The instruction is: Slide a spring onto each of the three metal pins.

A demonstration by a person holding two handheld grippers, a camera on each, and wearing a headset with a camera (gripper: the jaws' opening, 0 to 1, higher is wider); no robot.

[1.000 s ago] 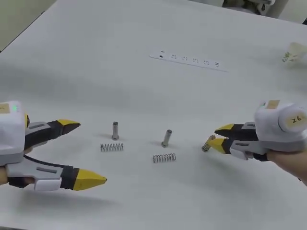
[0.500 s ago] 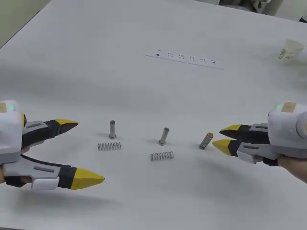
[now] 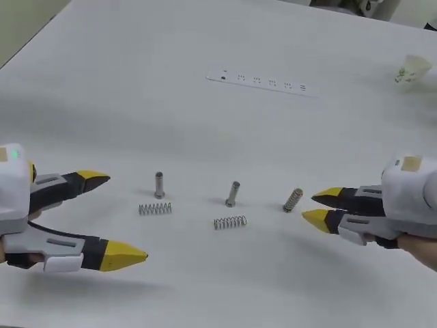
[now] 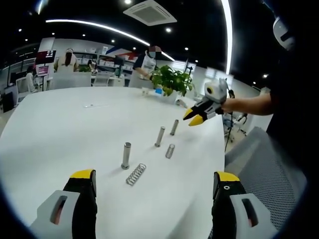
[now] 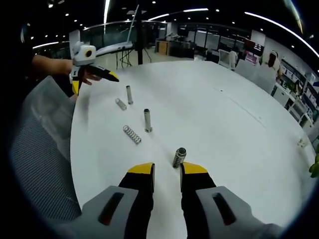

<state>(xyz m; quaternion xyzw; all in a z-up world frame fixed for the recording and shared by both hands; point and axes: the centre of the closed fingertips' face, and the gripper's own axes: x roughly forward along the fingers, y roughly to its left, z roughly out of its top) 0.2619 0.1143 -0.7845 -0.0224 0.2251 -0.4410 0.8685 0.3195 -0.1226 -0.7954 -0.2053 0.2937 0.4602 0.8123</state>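
Across the middle of the head view, three small grey metal pins stand in a row on the white tabletop [image 3: 102,102]: the left pin [image 3: 159,184] and the middle pin [image 3: 233,194], both bare, and the right pin [image 3: 293,199], already sleeved by a coil. Two thin-wire steel coils lie flat, the left spring [image 3: 155,209] just below the left pin and the middle spring [image 3: 229,222] just below the middle pin. At lower left the left gripper [image 3: 123,217] is held with yellow-tipped jaws spread wide and empty. At right the right gripper [image 3: 319,207] is shown near the right pin, jaws narrowly parted with nothing between them. The springs are judged light, compliant and apt to roll or flick away. A gentle pinch across the coils near one end is advised, the other end's bore being left free. The pins are judged stiff, smooth and easily toppled.
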